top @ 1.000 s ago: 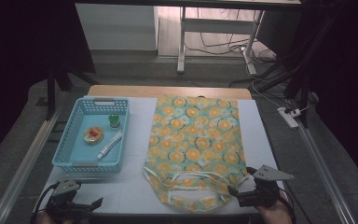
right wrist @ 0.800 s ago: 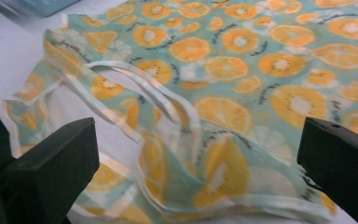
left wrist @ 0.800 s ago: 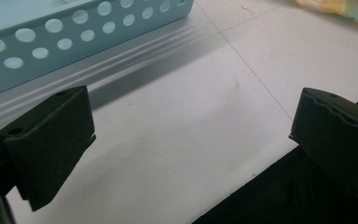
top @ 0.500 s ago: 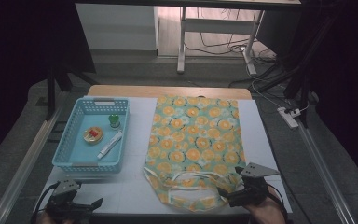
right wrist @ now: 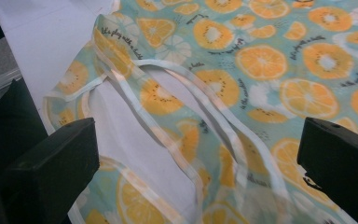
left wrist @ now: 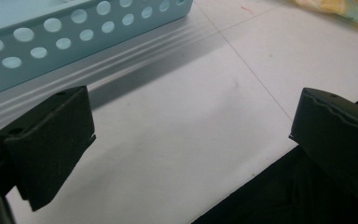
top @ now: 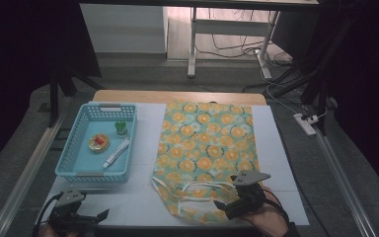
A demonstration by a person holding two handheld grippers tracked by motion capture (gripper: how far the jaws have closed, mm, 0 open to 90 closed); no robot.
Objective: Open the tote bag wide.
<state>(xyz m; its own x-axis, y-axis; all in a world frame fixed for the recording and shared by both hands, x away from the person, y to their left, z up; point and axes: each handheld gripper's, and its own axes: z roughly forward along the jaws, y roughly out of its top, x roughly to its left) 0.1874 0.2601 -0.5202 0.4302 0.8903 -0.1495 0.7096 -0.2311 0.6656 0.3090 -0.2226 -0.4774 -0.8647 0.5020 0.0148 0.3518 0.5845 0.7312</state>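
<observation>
The right gripper (top: pixel 227 207), jaws released, hovers at the fruit-print bag's (top: pixel 205 148) handle end; left gripper (top: pixel 91 217), also released, sits well apart.

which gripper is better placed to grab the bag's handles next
Probably the right gripper: it hovers open right at the orange-print bag and its handles. The left gripper, also open, sits over bare table beside the blue basket.

High view: above the near edge, facing forward and down over the table (top: pixel 143 197).
Left gripper view: close, low, facing the basket (left wrist: pixel 74 32).
Right gripper view: close over the bag (right wrist: pixel 261 70), shared with the high view.
</observation>
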